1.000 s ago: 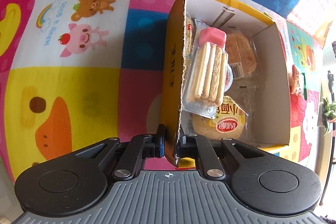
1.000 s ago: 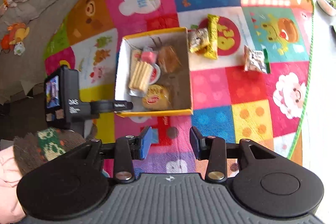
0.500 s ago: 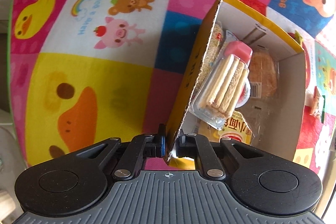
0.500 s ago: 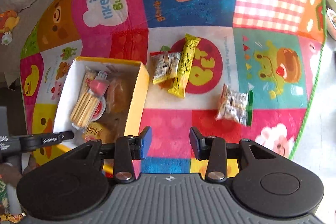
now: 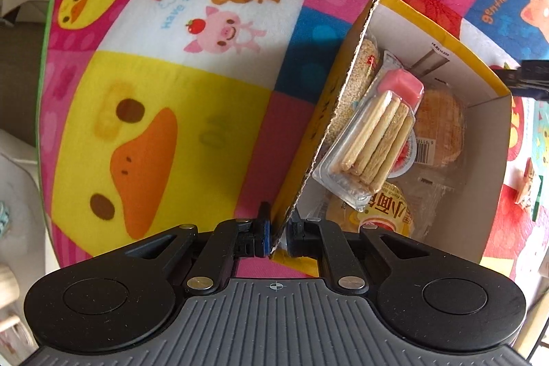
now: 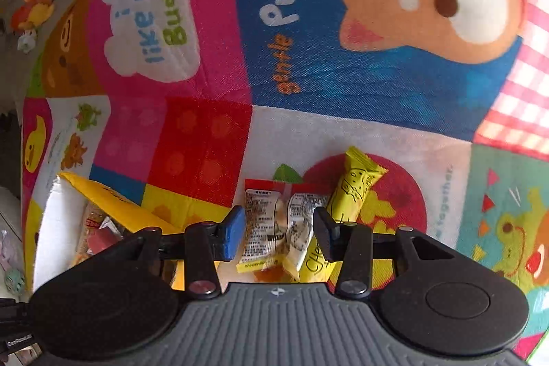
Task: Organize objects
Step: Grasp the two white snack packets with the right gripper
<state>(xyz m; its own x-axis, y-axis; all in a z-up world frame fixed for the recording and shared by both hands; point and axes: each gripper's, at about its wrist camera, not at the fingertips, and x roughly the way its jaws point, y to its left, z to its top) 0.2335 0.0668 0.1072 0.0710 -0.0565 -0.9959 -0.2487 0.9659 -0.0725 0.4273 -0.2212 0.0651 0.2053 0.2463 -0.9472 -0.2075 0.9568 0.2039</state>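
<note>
My left gripper is shut on the near corner of the left wall of a yellow cardboard box. The box holds a clear pack of biscuit sticks with a pink cap, a round bun, a sesame cracker pack and a yellow round snack. My right gripper is open, low over a clear snack packet with a red top; its jaws stand on either side of it. A yellow snack bar lies just right of the packet. The box's corner shows at lower left.
Everything lies on a colourful cartoon play mat. Another small packet lies on the mat right of the box. Small toys sit on the grey surface beyond the mat's far-left edge.
My right gripper has moved forward and down from high over the mat to the clear snack packet. My left gripper keeps its hold on the box wall; the box has turned slightly in its view.
</note>
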